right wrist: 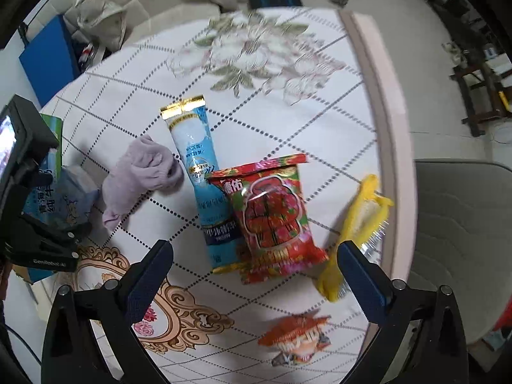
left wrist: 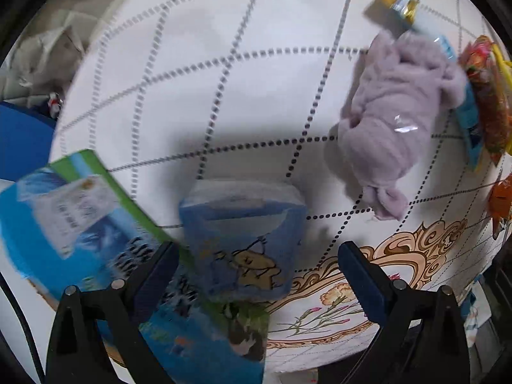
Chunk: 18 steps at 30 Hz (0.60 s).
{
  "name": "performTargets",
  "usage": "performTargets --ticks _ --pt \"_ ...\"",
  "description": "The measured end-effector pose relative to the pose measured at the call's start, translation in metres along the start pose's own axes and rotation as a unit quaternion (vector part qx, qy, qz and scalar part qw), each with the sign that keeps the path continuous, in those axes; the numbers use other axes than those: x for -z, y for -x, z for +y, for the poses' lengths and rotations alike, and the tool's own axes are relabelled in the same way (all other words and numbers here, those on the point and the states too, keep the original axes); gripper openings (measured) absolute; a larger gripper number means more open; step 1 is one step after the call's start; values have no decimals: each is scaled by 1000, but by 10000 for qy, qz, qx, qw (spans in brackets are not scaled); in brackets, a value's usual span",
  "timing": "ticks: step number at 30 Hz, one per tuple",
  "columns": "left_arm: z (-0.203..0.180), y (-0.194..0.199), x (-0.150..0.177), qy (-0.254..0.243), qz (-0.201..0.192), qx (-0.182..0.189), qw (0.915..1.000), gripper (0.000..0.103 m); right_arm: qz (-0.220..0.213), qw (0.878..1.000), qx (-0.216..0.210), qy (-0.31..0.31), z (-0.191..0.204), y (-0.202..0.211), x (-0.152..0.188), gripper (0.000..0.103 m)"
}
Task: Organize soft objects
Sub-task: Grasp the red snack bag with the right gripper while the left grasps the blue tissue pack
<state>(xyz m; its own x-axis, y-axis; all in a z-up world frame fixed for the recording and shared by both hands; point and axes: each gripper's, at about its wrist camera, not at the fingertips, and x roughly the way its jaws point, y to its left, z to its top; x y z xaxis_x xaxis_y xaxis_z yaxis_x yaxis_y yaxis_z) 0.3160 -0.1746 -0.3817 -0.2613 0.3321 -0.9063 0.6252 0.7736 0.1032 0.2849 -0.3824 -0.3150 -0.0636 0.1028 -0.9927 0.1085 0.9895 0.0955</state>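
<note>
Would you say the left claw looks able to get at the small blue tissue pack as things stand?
Probably yes. The left claw is open with the small blue tissue pack lying between its fingers, nothing covering it. The blue-green carton sits close beside one finger and might get nudged.

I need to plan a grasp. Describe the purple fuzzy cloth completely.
The purple fuzzy cloth is a pale lilac, fleecy bundle, crumpled and folded on itself, lying loose on the tablecloth. One narrow end trails toward the blue tissue pack. Its other side meets the long blue sachet. No gripper touches it.
</note>
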Motion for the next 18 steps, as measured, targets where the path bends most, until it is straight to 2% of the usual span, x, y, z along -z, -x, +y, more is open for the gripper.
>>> performTargets --ticks 5,7,9,11,12,14,16,18 --pt "-1 -22 2 120 206 184 9995 102 413 9991 -61 -13 -9 -34 -12 103" --pt "-3 -27 6 190 227 321 9990 101 553 9983 -177 -102 -15 -45 -14 100" --pt "-1 -31 11 515 242 664 9962 87 700 9969 -266 -242 -22 -55 -13 89" --pt "2 -33 18 954 195 1250 9874 78 737 9958 -339 -420 -28 -59 -12 77" --pt "4 -34 21 1204 142 1555 9804 78 726 9951 -377 -551 -33 -60 -11 71" --pt "7 -35 27 1625 4 1993 9664 78 662 9938 -450 -777 -42 -58 -9 68" --pt "6 -40 33 1912 -73 2239 9556 78 613 9931 -473 -879 -49 -56 -7 67" --pt "2 -49 37 1962 -18 2300 9532 78 617 9933 -383 -896 -52 -56 -3 67"
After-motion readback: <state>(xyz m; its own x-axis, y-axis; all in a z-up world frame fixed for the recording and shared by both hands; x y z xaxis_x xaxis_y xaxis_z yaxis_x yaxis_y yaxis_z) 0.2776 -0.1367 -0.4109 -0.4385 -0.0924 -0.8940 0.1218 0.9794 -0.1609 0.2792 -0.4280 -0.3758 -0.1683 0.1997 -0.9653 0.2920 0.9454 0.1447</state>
